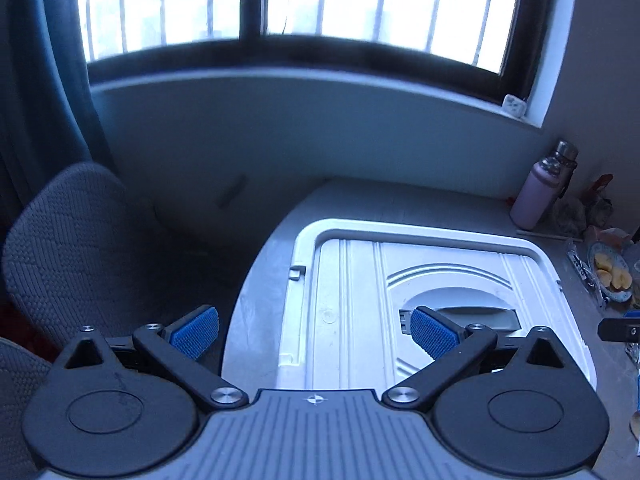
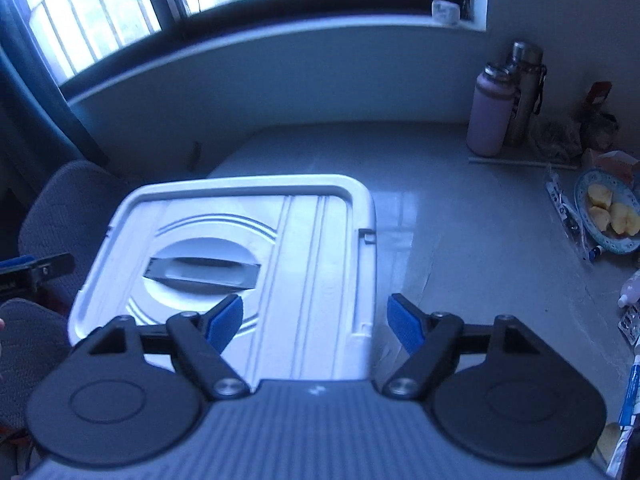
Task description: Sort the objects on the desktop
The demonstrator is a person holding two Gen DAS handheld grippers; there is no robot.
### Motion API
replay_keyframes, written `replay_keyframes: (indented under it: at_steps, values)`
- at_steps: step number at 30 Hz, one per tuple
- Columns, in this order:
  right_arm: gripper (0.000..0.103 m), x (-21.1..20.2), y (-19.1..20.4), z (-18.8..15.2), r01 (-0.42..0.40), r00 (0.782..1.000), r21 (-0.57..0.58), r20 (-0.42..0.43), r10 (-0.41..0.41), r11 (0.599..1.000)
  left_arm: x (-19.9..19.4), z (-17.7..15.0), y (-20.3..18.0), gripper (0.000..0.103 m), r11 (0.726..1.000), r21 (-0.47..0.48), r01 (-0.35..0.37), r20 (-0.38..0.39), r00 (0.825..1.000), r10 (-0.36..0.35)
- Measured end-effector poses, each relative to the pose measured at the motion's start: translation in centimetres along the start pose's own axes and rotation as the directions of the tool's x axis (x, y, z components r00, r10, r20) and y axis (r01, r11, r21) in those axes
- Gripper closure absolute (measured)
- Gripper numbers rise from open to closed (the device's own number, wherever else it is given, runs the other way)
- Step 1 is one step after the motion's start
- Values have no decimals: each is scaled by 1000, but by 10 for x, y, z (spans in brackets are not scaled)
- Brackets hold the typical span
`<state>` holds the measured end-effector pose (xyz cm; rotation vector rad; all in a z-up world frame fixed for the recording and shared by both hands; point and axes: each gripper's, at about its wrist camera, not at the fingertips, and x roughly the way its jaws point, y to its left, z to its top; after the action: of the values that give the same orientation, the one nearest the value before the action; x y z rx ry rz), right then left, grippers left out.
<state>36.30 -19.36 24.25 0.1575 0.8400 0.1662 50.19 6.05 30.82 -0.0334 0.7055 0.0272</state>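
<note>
Left gripper [image 1: 314, 334]: fingers spread wide, nothing between them; it hangs over the left part of the white box lid, its left blue pad [image 1: 195, 332] out past the counter edge above the chair, its right pad over the lid's recessed handle.
Right gripper [image 2: 316, 322]: fingers also spread wide and empty; left pad [image 2: 226, 322] above the lid near the round recess, right pad just off the lid's right edge, over bare counter.
White box lid [image 1: 348, 300]: a large ribbed plastic lid with a raised rim, lying flat at the counter's left end, the grey handle [image 2: 202, 270] folded down in an oval recess (a small latch notch shows on one short side).
Counter [image 2: 460, 240]: grey, smooth, curved at the left end, running up to the wall below the window.
Pink bottle [image 2: 488, 116]: upright at the back right of the counter, touching or just beside a steel flask [image 2: 524, 92] behind it.
Plate [image 2: 584, 200]: blue-patterned, to the right, well apart from the lid, with cut yellow fruit pieces [image 2: 612, 214] on it.
Small clutter: packets and tubes along the right edge, too blurred to name.
Chair [image 1: 68, 248]: grey woven back, left of the counter, beside a dark curtain [image 1: 44, 80].
Window [image 1: 300, 0]: barred, bright, above the sill.
</note>
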Motion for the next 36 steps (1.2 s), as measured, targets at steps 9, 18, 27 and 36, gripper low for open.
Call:
replay_keyframes:
  at_steps: [9,18,27,36]
  values:
    - [22,-47,48,-91,111,977,-68,189,-97,991,-74,-87,-36,0,992,124,24,112,993,-38]
    - [22,-12,60,-192,98,972,-51,220,-85,994,-38,-206,-26,0,999,-16,-36,108,993,38]
    - [22,16,62,-239,87,956,-79,288,-61,993,-16,-271,-29,0,998,40,-45,145,989,39]
    - [22,37,65,-258,110,947,-53,308,-89,992,-1,-299,-31,0,998,56,-25,161,987,16]
